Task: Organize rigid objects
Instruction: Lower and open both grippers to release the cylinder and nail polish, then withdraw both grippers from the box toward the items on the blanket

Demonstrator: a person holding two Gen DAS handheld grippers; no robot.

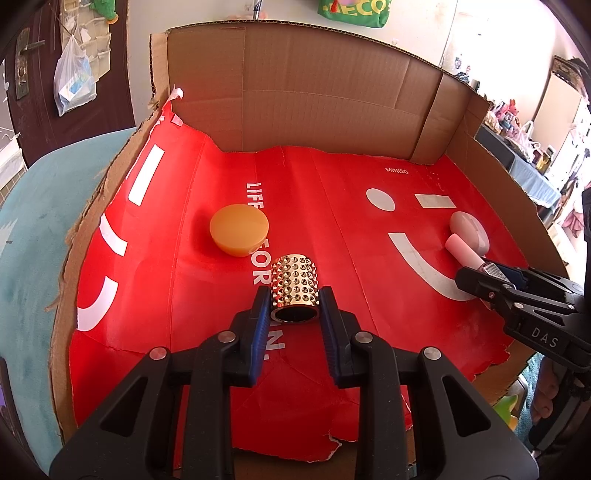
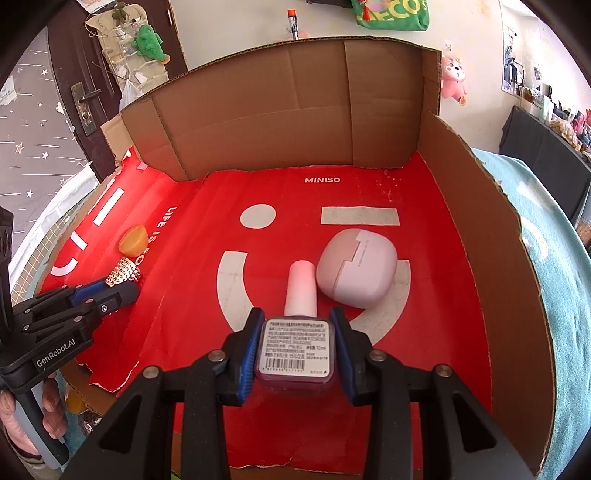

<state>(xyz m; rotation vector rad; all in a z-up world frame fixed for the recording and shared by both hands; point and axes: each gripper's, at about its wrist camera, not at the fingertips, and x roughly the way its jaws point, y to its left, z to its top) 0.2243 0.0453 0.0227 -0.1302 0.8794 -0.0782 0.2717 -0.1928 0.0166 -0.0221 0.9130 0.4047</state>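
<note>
Red paper liner (image 2: 280,192): "MINISO", "LIFE IS". Left gripper (image 2: 120,291): "GenRobot.AI". Right gripper (image 1: 476,284): "DAS". Green bag (image 2: 391,14): "ECO".

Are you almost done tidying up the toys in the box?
Hard to say what's finished. Right now the left gripper holds a gold studded tube, and the right gripper holds a pink nail polish bottle. The orange lid and pink earbud case lie untouched on the red liner.

Bright daylight, red glare at left — sharp, fisheye-warped edges
</note>
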